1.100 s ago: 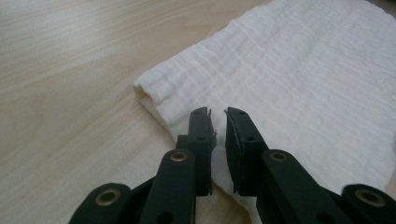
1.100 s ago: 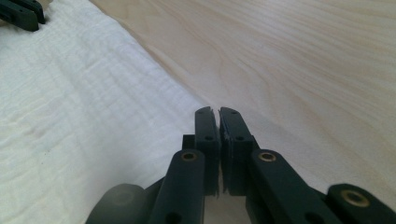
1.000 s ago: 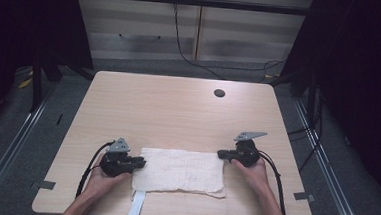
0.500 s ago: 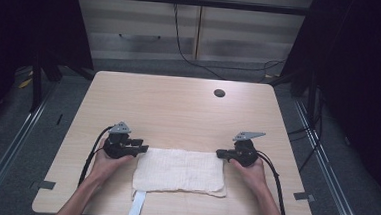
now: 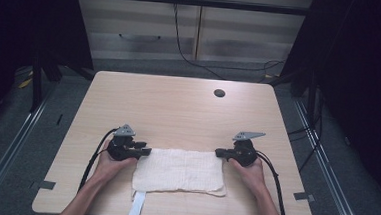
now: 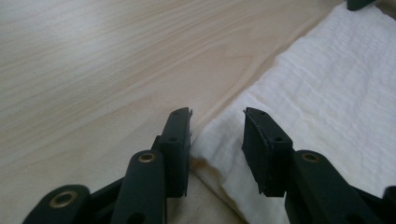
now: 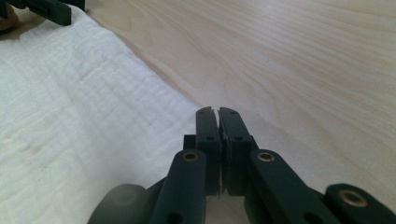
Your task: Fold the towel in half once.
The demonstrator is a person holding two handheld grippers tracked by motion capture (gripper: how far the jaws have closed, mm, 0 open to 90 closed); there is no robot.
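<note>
Since the earlier frames, the left gripper [image 5: 145, 150] has lifted off the cloth's [image 5: 179, 171] upper left corner, and its jaws now stand spread, that corner lying between them in the left gripper view [image 6: 217, 135]. At lower centre of the high view the white cloth [image 6: 322, 107] lies folded flat on the table [image 5: 178, 112]. Its upper right corner meets the right gripper [image 5: 219, 152], whose jaws are pressed together [image 7: 218, 116]; whether they pinch the cloth [image 7: 84, 121] is unclear.
</note>
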